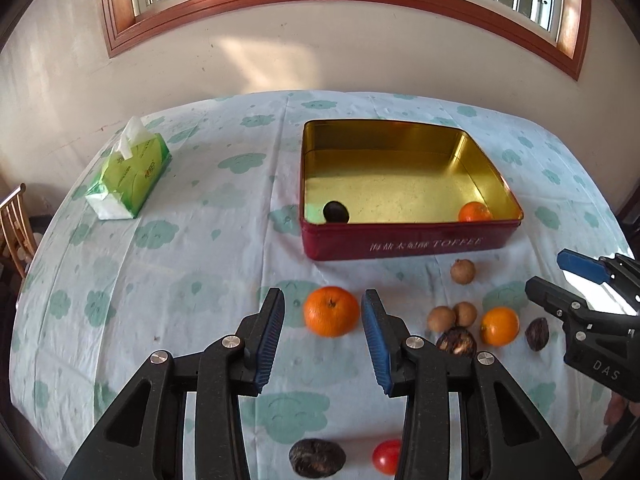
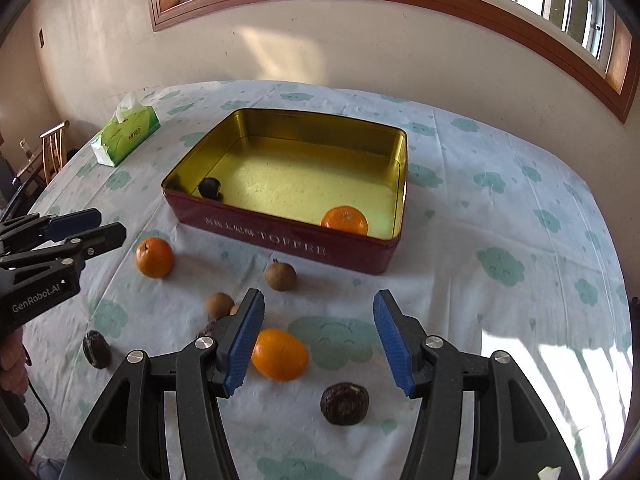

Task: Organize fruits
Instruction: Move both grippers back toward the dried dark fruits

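Left wrist view: you are holding the left gripper open and empty above an orange, right gripper likewise; closing off-centre risks rolling it away from the tin.

I see the tin, red outside, gold inside, lid off, holding one orange in its near right corner and a dark fruit in its near left corner. In front of the tin lie two more oranges, three brown longans, dark wrinkled fruits and one small red fruit, all loose on the cloth
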Action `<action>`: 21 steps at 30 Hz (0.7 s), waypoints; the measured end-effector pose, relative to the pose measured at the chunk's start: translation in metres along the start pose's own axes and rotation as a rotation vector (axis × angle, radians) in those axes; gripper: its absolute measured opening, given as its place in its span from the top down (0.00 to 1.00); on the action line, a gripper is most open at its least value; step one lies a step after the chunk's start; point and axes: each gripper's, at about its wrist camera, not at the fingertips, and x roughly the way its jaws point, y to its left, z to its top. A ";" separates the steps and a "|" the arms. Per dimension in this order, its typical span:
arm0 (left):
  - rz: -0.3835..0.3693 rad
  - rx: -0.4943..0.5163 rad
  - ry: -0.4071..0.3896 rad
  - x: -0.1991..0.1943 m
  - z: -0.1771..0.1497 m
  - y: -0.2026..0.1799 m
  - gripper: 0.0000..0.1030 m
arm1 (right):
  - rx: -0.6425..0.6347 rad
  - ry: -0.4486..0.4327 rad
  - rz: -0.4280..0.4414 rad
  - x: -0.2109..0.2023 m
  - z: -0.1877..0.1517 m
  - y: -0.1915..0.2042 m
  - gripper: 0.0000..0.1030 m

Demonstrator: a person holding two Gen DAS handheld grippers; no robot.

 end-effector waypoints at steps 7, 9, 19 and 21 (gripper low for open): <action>0.010 -0.027 0.027 -0.017 -0.051 0.016 0.60 | 0.029 0.033 -0.009 -0.008 -0.043 -0.008 0.48; 0.004 -0.034 0.037 -0.020 -0.064 0.018 0.60 | 0.038 0.044 -0.008 -0.009 -0.054 -0.011 0.48; -0.022 -0.047 0.079 -0.026 -0.119 0.022 0.60 | 0.045 0.090 -0.006 -0.005 -0.091 -0.007 0.48; -0.037 -0.054 0.088 -0.023 -0.123 0.022 0.60 | 0.043 0.094 -0.008 -0.004 -0.094 -0.005 0.48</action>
